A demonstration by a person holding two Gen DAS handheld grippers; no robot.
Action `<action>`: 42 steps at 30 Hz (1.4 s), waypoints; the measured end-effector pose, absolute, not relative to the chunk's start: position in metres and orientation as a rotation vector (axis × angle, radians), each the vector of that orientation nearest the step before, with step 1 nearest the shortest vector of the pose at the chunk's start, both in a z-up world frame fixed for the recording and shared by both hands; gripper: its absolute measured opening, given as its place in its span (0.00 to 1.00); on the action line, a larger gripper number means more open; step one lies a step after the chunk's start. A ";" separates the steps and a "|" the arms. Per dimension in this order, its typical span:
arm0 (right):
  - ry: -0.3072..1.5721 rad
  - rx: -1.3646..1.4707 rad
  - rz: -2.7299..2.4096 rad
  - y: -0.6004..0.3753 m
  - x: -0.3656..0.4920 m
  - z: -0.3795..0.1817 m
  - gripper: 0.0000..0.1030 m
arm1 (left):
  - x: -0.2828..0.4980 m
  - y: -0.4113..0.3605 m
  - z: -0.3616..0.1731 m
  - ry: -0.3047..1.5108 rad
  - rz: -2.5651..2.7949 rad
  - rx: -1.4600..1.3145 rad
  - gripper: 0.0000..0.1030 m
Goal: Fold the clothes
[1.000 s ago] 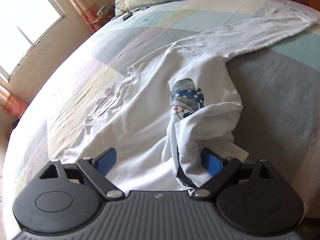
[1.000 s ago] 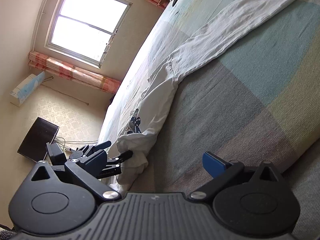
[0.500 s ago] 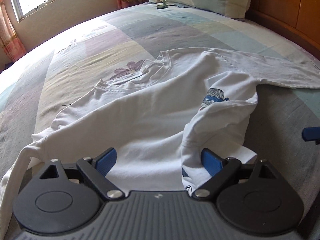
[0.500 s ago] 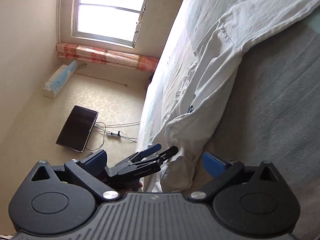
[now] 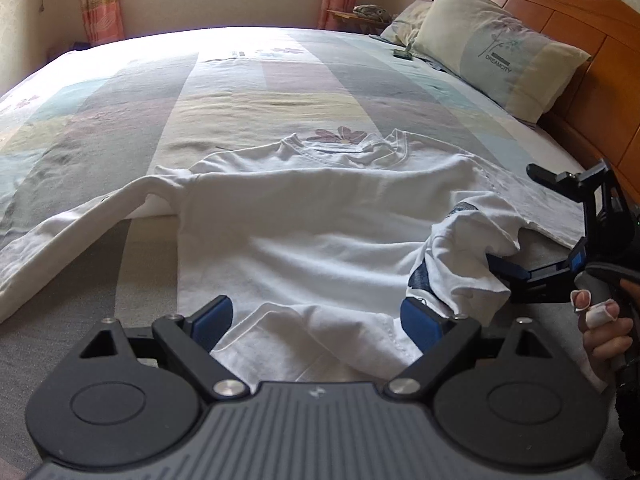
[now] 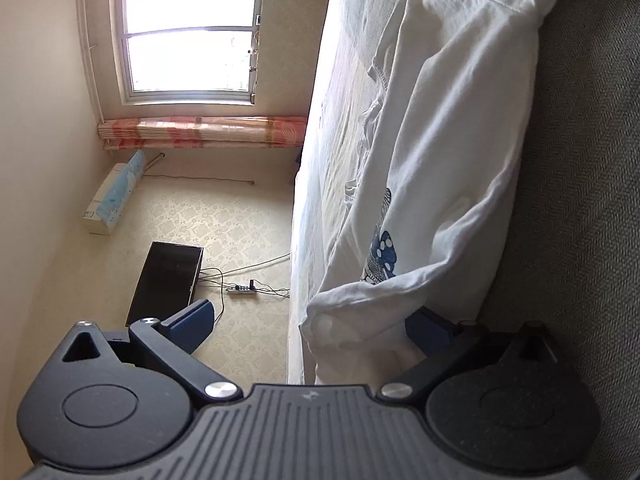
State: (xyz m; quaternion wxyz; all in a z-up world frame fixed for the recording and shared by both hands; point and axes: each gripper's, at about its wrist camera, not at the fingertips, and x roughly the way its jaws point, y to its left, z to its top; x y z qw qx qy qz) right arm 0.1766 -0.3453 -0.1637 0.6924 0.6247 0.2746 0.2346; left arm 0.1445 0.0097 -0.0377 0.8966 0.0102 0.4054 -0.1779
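Both tongs, left (image 5: 316,318) and right (image 6: 310,322), gape wide around the white shirt's (image 5: 320,220) hem, seemingly ungripped.

Bedroom. Bed (image 5: 280,92) with pastel patchwork sheet, pillow (image 5: 496,60) against wooden headboard (image 5: 592,40). Bright window (image 6: 192,36), pink curtains (image 5: 100,0). Cream walls; dark flat panel (image 6: 166,280) and power strip (image 6: 242,289) against patterned surface.

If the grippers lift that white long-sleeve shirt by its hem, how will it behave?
The white shirt will probably drape limply: it already lies creased and bunched at the right gripper. It looks thin, so likely light. The long sleeve spread across the bed would likely trail and drag.
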 end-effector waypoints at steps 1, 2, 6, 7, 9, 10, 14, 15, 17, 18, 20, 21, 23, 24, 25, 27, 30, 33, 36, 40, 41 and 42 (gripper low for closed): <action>0.595 1.396 0.522 -0.347 0.178 -0.160 1.00 | 0.143 0.012 -0.039 0.841 -0.362 0.013 0.88; 0.568 1.398 0.514 -0.349 0.178 -0.157 1.00 | 0.142 0.014 -0.040 0.842 -0.356 0.004 0.88; 0.524 1.422 0.449 -0.361 0.182 -0.155 1.00 | 0.138 0.021 -0.044 0.846 -0.343 -0.023 0.88; 0.541 1.424 0.428 -0.362 0.183 -0.158 1.00 | 0.138 0.020 -0.045 0.847 -0.349 -0.023 0.88; 0.571 1.433 0.408 -0.361 0.186 -0.166 1.00 | 0.137 0.018 -0.048 0.857 -0.347 -0.019 0.88; 0.583 1.439 0.400 -0.359 0.188 -0.170 1.00 | 0.137 0.017 -0.050 0.864 -0.346 -0.016 0.88; 0.604 1.458 0.363 -0.354 0.194 -0.171 1.00 | 0.135 0.014 -0.055 0.874 -0.355 -0.008 0.88; 0.641 1.465 0.345 -0.351 0.194 -0.168 1.00 | 0.134 0.014 -0.055 0.872 -0.355 -0.007 0.88; 0.699 1.404 0.321 -0.344 0.193 -0.158 1.00 | 0.134 0.016 -0.056 0.871 -0.351 -0.011 0.88; 0.718 1.351 0.290 -0.339 0.192 -0.153 1.00 | 0.135 0.017 -0.056 0.872 -0.347 -0.013 0.88; 0.756 1.298 0.263 -0.332 0.192 -0.152 0.99 | 0.135 0.018 -0.057 0.872 -0.342 -0.016 0.88; 0.760 1.291 0.245 -0.330 0.191 -0.152 0.95 | 0.134 0.019 -0.057 0.872 -0.340 -0.016 0.88; 0.759 1.204 0.243 -0.320 0.186 -0.141 0.92 | 0.131 0.022 -0.056 0.864 -0.354 -0.022 0.88; 0.754 1.131 0.254 -0.312 0.182 -0.133 0.92 | 0.130 0.024 -0.056 0.862 -0.355 -0.028 0.88; 0.748 1.059 0.264 -0.304 0.179 -0.125 0.94 | 0.129 0.026 -0.056 0.861 -0.355 -0.034 0.88; 0.734 0.914 0.284 -0.288 0.172 -0.108 0.95 | 0.129 0.029 -0.055 0.858 -0.343 -0.038 0.88; 0.709 0.698 0.311 -0.264 0.161 -0.082 0.95 | 0.129 0.035 -0.053 0.845 -0.333 -0.045 0.88; 0.680 0.479 0.335 -0.240 0.150 -0.058 0.93 | 0.127 0.043 -0.052 0.834 -0.320 -0.056 0.89; 0.671 0.244 0.340 -0.209 0.142 -0.054 0.87 | 0.125 0.052 -0.053 0.833 -0.296 -0.067 0.89; 0.671 0.026 0.297 -0.171 0.142 -0.058 0.77 | 0.121 0.064 -0.057 0.841 -0.269 -0.084 0.89; 0.671 -0.024 0.262 -0.166 0.144 -0.061 0.74 | 0.120 0.068 -0.058 0.843 -0.263 -0.090 0.89; 0.671 -0.073 0.226 -0.160 0.145 -0.064 0.67 | 0.119 0.071 -0.059 0.846 -0.256 -0.096 0.89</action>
